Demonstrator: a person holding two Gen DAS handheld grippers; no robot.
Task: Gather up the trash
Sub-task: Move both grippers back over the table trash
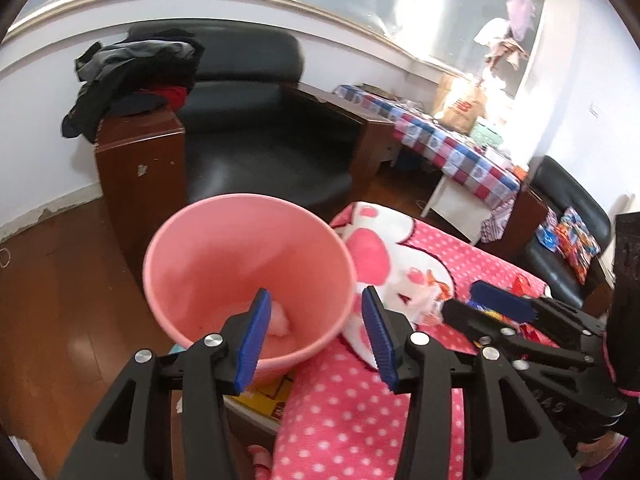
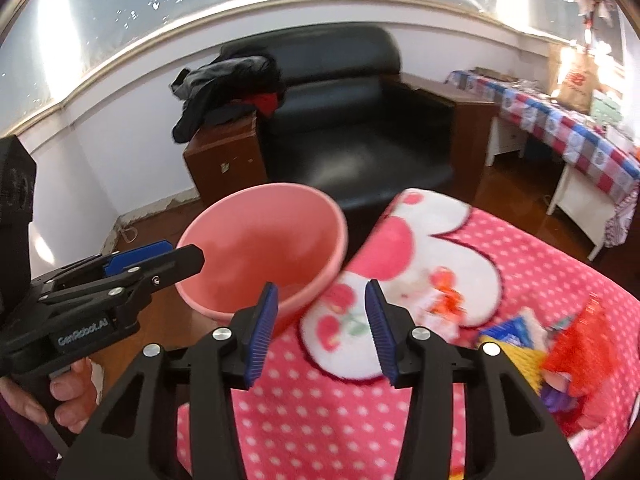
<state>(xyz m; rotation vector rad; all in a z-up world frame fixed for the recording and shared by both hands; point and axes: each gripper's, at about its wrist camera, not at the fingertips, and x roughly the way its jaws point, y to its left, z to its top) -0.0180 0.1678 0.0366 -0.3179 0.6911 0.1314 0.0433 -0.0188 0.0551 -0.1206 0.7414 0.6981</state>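
Observation:
A pink bin (image 1: 248, 256) stands beside the pink dotted blanket (image 1: 344, 408), with a white crumpled wad (image 1: 280, 318) at its bottom. My left gripper (image 1: 316, 336) is open and empty over the bin's near rim. My right gripper (image 2: 320, 328) is open and empty above the blanket next to the bin (image 2: 264, 244). The right gripper also shows in the left wrist view (image 1: 492, 308), and the left gripper shows in the right wrist view (image 2: 160, 256). Wrappers lie on the blanket: a white and orange one (image 2: 444, 304), a blue and yellow one (image 2: 512, 340) and a red one (image 2: 580, 352).
A black leather armchair (image 1: 256, 120) stands behind the bin, with dark clothes (image 1: 132, 76) piled on its wooden arm. A table with a checked cloth (image 1: 452, 144) holds boxes at the right. A second black seat (image 1: 568, 216) has a patterned cushion. The floor (image 1: 60, 280) is brown wood.

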